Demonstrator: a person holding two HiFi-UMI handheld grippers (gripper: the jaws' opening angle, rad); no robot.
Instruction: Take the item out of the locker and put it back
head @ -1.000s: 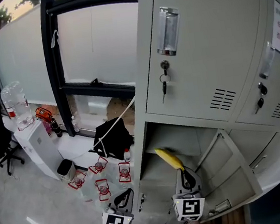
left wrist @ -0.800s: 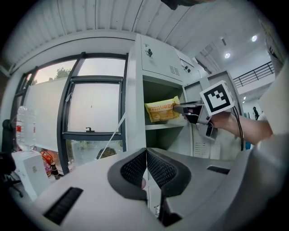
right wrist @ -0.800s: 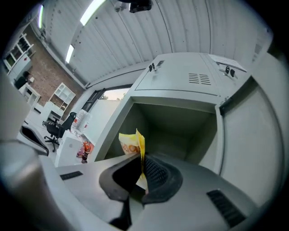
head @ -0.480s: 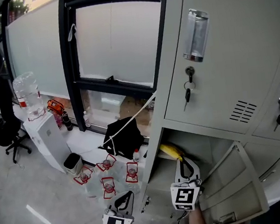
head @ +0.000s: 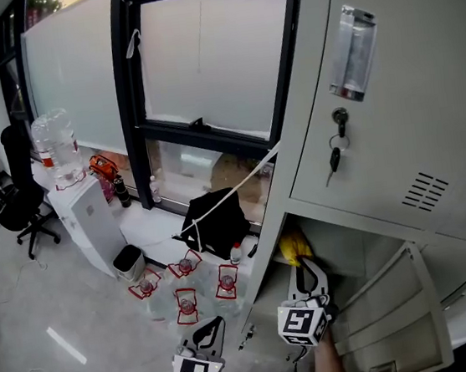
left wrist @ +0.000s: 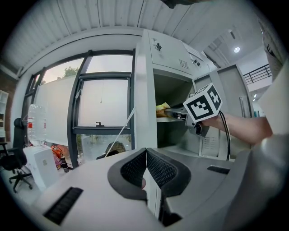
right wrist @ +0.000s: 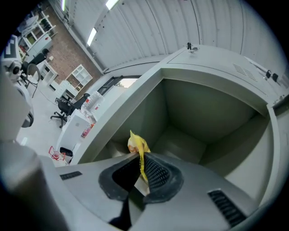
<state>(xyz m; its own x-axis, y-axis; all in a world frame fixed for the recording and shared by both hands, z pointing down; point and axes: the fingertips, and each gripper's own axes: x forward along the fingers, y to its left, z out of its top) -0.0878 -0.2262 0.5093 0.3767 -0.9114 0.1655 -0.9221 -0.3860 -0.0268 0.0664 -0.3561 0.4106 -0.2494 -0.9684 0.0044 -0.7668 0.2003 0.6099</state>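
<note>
The yellow item [right wrist: 138, 146], thin and crinkled, is pinched between the jaws of my right gripper [right wrist: 141, 168], which is shut on it. The gripper points into the open lower locker compartment [right wrist: 189, 122], and the item sticks out past the pads. In the head view the yellow item [head: 294, 249] sits at the compartment's mouth, close to its left wall, just beyond my right gripper [head: 308, 274]. My left gripper [head: 205, 337] hangs lower left over the floor, shut with nothing in it. The left gripper view shows its pads [left wrist: 159, 169] touching, with the yellow item [left wrist: 162, 108] at the locker beyond.
The compartment's door [head: 404, 307] hangs open to the right. A closed locker door with key and handle [head: 347, 83] is above. Left of the lockers are a window frame [head: 135, 109], a black bag [head: 217, 225], several small bottles [head: 187, 292] on the floor, a water dispenser [head: 85, 216] and an office chair [head: 22, 198].
The head view has swung left and up. The right gripper stays shut on the yellow item, which now lies nearer the compartment's front left edge. The left gripper has barely moved.
</note>
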